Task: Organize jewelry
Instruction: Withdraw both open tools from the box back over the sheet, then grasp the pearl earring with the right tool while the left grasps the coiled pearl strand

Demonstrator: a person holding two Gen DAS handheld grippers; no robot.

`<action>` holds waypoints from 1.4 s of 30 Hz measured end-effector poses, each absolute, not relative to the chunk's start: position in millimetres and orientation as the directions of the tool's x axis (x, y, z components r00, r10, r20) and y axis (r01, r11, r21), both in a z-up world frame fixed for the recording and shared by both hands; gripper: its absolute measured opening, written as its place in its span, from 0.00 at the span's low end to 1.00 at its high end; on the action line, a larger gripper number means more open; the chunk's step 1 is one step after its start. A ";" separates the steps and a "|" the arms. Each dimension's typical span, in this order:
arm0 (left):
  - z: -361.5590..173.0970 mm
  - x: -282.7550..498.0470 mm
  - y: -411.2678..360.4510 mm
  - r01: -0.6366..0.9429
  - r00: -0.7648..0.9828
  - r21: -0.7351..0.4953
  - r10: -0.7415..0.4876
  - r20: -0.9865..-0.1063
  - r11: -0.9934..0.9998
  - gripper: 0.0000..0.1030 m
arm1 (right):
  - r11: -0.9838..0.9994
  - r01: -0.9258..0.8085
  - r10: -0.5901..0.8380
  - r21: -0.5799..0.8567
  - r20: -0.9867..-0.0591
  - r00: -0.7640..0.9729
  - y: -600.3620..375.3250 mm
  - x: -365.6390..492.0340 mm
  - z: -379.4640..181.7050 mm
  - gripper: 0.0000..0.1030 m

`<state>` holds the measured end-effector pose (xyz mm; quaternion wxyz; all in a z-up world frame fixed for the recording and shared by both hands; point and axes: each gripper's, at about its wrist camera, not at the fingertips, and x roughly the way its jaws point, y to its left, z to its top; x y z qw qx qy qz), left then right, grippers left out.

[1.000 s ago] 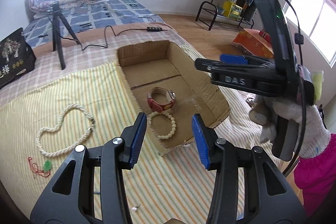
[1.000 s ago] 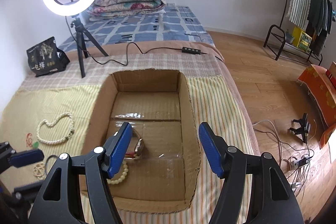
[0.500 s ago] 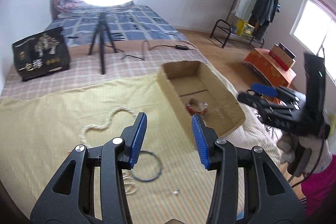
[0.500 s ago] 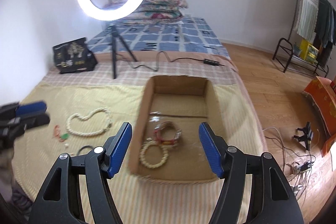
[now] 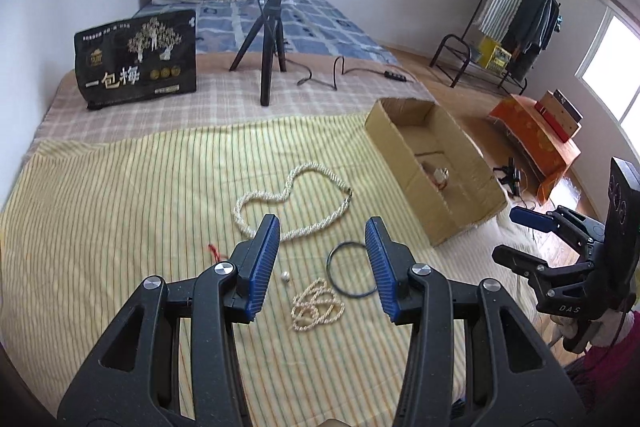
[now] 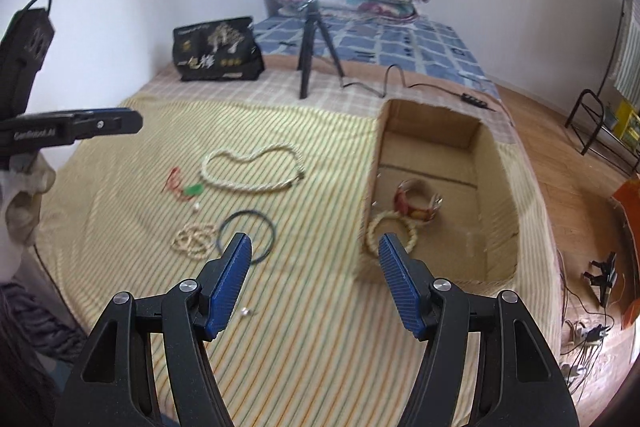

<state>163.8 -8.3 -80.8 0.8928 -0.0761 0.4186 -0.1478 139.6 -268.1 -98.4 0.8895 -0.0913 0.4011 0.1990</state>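
Note:
On the striped cloth lie a white twisted pearl necklace (image 5: 294,201) (image 6: 252,169), a black ring bangle (image 5: 350,269) (image 6: 247,235), a small coiled bead bracelet (image 5: 316,305) (image 6: 193,240), a red cord with a green pendant (image 6: 184,187) and a loose pearl (image 5: 285,277). The cardboard box (image 5: 404,151) (image 6: 370,187) holds a red watch (image 6: 416,203) and a bead bracelet (image 6: 392,231). My left gripper (image 5: 322,247) is open and empty above the bangle and coiled bracelet. My right gripper (image 6: 314,251) is open and empty, between bangle and box.
A ring light on a tripod (image 5: 272,39) (image 6: 316,27) and a black printed bag (image 5: 136,59) (image 6: 218,49) stand at the far side of the bed. A cable with a switch (image 5: 360,71) runs behind the box. The bed edge drops to wooden floor on the right.
Both grippers have swung left, away from above the box toward the jewelry on the cloth. Both stay open and empty.

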 end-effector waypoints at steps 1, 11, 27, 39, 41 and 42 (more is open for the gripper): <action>-85.4 162.2 -7.0 0.200 0.595 -0.263 -0.330 -0.733 0.944 0.44 | 0.899 -0.439 0.283 -0.004 -0.758 0.587 -265.0 136.8 -103.5 0.64; -135.9 150.9 -20.5 0.242 0.448 -0.280 -0.363 -0.817 0.929 0.44 | 0.843 -0.538 0.289 0.013 -0.854 0.432 -239.2 112.3 -159.7 0.64; -193.4 157.4 -36.2 0.270 0.356 -0.190 -0.281 -0.891 0.944 0.44 | 0.822 -0.567 0.273 0.057 -0.912 0.305 -221.9 122.1 -205.5 0.63; -214.1 172.5 -53.0 0.285 0.312 -0.156 -0.246 -0.918 0.946 0.45 | 0.822 -0.565 0.279 0.071 -0.915 0.292 -218.8 127.4 -208.0 0.63; -216.1 173.8 -56.8 0.294 0.306 -0.155 -0.246 -0.920 0.943 0.53 | 0.821 -0.567 0.272 0.063 -0.917 0.292 -217.7 127.6 -208.6 0.61; -216.4 174.2 -59.1 0.298 0.307 -0.153 -0.247 -0.919 0.942 0.55 | 0.820 -0.569 0.269 0.060 -0.918 0.292 -217.3 129.0 -209.4 0.60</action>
